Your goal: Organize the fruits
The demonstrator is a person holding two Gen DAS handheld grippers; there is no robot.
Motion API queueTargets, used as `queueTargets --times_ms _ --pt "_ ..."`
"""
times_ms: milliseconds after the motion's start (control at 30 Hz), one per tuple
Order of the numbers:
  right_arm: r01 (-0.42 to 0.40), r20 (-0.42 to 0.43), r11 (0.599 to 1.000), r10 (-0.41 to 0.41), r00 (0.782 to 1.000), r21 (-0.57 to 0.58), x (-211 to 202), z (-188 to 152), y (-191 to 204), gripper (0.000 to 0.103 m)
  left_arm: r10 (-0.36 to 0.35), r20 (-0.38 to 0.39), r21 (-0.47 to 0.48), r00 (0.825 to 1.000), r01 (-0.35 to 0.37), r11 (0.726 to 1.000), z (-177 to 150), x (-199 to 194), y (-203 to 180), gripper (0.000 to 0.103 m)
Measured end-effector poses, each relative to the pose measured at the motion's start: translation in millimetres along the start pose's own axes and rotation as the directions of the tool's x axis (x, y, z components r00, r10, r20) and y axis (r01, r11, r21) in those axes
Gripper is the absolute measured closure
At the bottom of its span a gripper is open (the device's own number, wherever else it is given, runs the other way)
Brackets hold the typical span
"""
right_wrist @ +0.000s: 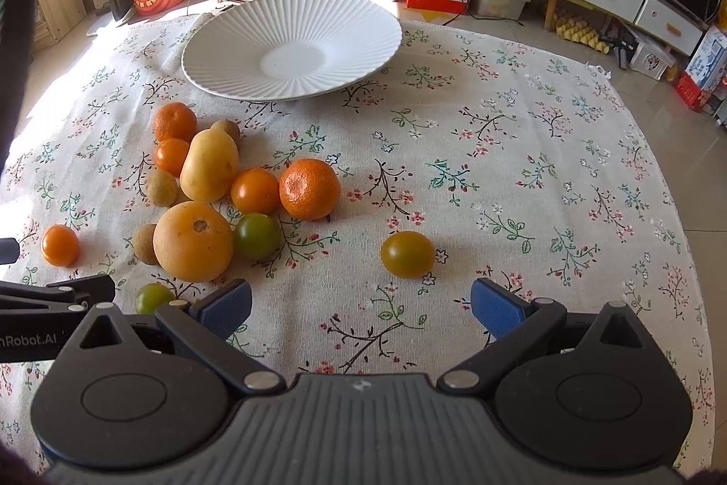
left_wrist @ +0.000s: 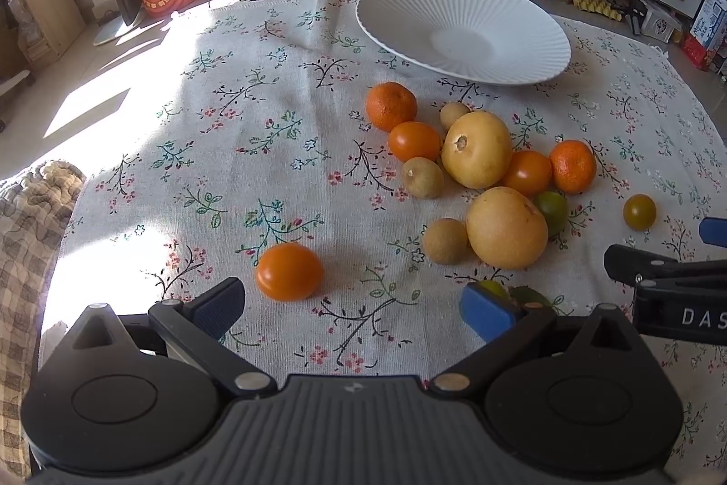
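Fruit cluster (right_wrist: 213,194) between white plate (right_wrist: 291,44) and both wide-spread grippers.

The right gripper (right_wrist: 361,305) hangs wide apart over the cloth (right_wrist: 522,176). An olive tomato (right_wrist: 407,254) lies just beyond it, the plate (right_wrist: 291,44) well past that, empty.

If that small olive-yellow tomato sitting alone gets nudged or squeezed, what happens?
The small olive-yellow tomato is round and smooth, so it would probably roll across the flat floral tablecloth. Its glossy skin looks slippery and thin; a hard squeeze from the right hand-held gripper might split it.
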State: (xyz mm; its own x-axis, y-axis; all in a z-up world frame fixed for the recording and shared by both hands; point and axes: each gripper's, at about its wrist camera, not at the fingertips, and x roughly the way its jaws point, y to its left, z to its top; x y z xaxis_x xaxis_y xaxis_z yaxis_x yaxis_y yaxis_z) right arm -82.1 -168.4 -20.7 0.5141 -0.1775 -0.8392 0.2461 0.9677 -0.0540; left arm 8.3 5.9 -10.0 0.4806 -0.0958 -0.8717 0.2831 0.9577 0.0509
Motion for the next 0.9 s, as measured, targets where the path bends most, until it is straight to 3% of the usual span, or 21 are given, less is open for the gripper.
queueTargets --times_ms 300,567,733,900 --pt "-0.009 -0.022 1.0 0.009 1.0 -0.027 3 14 -5 0.0 0.001 0.007 0.07 1.0 -0.001 0.998 16 7 5 0.008" --pt "-0.128 -0.036 0.991 0.127 0.991 -0.031 5 35 -4 0.0 -0.093 0.019 0.115 0.996 0.09 0.989 30 12 3 0.008" --pt "-0.239 -0.035 0.97 0.238 0.971 -0.041 15 59 -1 0.002 -0.185 0.038 0.151 0.982 0.177 0.972 29 11 -7 0.011" --pt "-0.38 -0.051 0.925 0.379 0.924 -0.018 29 68 2 0.018 -0.307 0.039 0.184 0.951 0.295 0.938 30 14 -14 0.028"
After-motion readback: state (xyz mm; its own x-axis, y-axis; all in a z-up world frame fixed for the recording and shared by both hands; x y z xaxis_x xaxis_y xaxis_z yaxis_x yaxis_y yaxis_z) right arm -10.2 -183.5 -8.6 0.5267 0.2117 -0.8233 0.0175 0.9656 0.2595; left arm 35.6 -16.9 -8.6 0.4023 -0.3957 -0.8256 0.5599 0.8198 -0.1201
